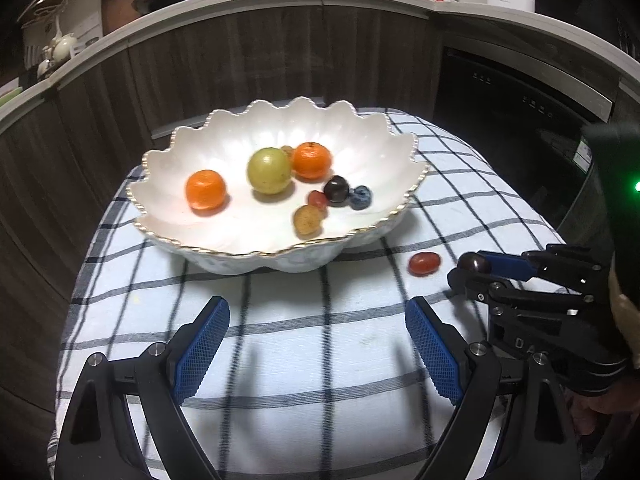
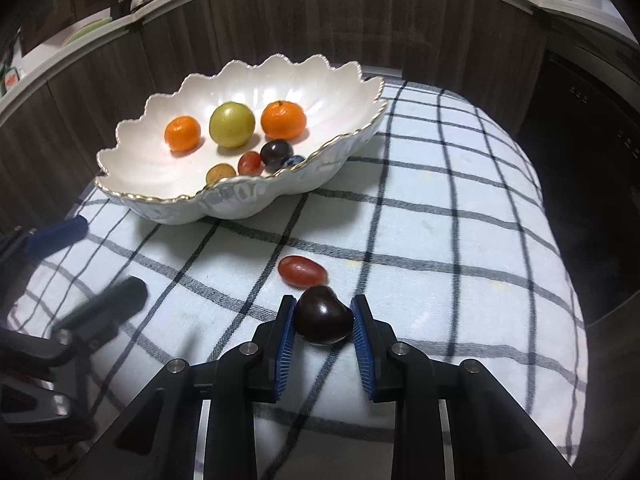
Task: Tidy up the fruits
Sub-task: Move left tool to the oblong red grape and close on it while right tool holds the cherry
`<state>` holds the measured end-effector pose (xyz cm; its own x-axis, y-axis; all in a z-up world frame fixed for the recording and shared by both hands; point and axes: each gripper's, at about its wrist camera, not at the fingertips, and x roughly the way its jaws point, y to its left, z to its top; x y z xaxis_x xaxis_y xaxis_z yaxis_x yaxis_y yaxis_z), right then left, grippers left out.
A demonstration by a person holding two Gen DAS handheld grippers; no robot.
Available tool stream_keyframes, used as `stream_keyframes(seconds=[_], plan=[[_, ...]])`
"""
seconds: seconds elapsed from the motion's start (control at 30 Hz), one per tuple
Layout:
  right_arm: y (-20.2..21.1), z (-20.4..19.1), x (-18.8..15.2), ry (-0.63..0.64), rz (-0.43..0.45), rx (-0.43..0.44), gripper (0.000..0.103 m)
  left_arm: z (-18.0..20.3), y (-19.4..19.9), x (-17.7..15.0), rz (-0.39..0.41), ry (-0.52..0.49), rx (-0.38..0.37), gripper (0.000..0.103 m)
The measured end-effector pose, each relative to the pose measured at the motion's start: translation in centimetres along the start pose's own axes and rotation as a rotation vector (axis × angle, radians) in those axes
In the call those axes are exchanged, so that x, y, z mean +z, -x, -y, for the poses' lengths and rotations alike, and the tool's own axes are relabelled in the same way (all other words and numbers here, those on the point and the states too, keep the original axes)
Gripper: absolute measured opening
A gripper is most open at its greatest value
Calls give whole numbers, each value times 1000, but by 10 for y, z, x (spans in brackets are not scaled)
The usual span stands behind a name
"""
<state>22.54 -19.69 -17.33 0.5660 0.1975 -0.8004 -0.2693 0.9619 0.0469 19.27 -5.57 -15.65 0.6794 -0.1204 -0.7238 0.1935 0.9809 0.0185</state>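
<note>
A white scalloped bowl with a gold rim sits on the checked cloth. It holds two oranges, a green fruit, a dark cherry, a blueberry and several other small fruits. A red grape tomato lies on the cloth just beyond my right gripper. My right gripper is shut on a dark cherry. My left gripper is open and empty, in front of the bowl.
The checked cloth covers a small table whose edges drop off on all sides. Dark wood cabinets and a counter with kitchenware stand behind. A dark appliance is at the right.
</note>
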Motion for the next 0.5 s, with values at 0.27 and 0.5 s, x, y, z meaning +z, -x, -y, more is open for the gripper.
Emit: stream_keyframes(seconds=[0.27, 0.5], plan=[[22, 24, -3, -15, 33, -37, 29, 31, -14, 5, -19, -45, -50, 86], [25, 51, -6, -59, 38, -64, 29, 50, -30, 16, -20, -62, -75, 81]])
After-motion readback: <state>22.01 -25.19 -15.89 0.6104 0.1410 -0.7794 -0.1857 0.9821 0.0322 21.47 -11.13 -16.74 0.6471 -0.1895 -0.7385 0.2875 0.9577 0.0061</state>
